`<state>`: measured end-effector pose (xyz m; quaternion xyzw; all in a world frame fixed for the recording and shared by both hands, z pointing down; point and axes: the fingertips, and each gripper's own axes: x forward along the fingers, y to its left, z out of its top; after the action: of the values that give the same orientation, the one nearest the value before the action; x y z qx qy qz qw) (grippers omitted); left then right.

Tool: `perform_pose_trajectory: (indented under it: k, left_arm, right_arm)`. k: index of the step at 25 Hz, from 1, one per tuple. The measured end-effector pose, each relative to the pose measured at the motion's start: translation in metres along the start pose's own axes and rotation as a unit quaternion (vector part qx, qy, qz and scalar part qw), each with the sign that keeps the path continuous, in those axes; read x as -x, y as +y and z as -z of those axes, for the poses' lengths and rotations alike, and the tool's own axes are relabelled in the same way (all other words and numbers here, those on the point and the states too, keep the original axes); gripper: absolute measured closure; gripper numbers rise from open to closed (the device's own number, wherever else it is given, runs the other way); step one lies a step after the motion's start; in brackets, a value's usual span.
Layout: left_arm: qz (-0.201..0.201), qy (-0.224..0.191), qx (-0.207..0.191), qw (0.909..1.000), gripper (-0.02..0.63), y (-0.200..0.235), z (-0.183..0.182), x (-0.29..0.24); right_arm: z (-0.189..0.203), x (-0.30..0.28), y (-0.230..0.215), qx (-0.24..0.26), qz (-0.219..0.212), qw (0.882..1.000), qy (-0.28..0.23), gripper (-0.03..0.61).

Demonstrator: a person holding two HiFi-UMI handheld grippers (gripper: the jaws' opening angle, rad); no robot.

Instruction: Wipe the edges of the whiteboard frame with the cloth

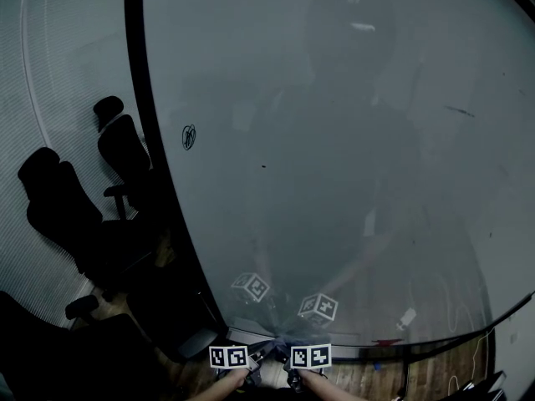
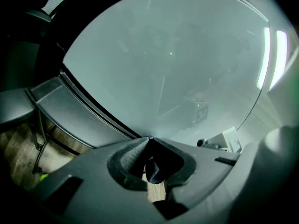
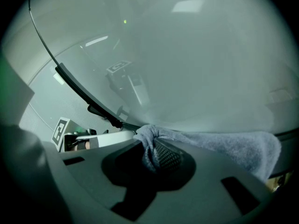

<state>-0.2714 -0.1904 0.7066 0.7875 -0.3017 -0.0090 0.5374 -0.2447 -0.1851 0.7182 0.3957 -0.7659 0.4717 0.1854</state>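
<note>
The whiteboard (image 1: 334,140) fills the head view, with a dark frame (image 1: 136,98) down its left side and along the bottom. Both grippers are low, against the bottom frame edge. A grey cloth (image 1: 282,343) bunches between them. My right gripper (image 3: 154,149) is shut on the cloth (image 3: 224,143), which drapes to the right along the frame (image 3: 77,85). My left gripper (image 2: 149,146) has its jaws closed at the tips against the frame (image 2: 88,107), with a dark fold of cloth (image 2: 154,170) pinched between them. The board surface reflects both marker cubes.
Black office chairs (image 1: 125,153) (image 1: 58,211) stand left of the board by a ribbed wall. A ledge (image 1: 393,345) runs under the board with a small red item (image 1: 386,342) on it; a white object (image 1: 407,317) hangs above it. Wood floor (image 1: 435,376) lies below.
</note>
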Motion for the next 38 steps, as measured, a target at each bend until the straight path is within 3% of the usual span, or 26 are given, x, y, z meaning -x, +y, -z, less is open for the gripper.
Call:
perform_pose_trajectory:
  k: [22,38]
  left_arm:
    - [0.009,-0.023,0.006,0.9997,0.578,0.028,-0.029,0.046]
    - [-0.010,-0.059,0.007,0.9982,0.578,0.047,-0.048,0.076]
  right_arm:
    - [-0.007,-0.039,0.045,0.016,0.007,1.000,0.000,0.509]
    - [-0.014,-0.067,0.074,0.040,-0.007,0.999,0.017,0.509]
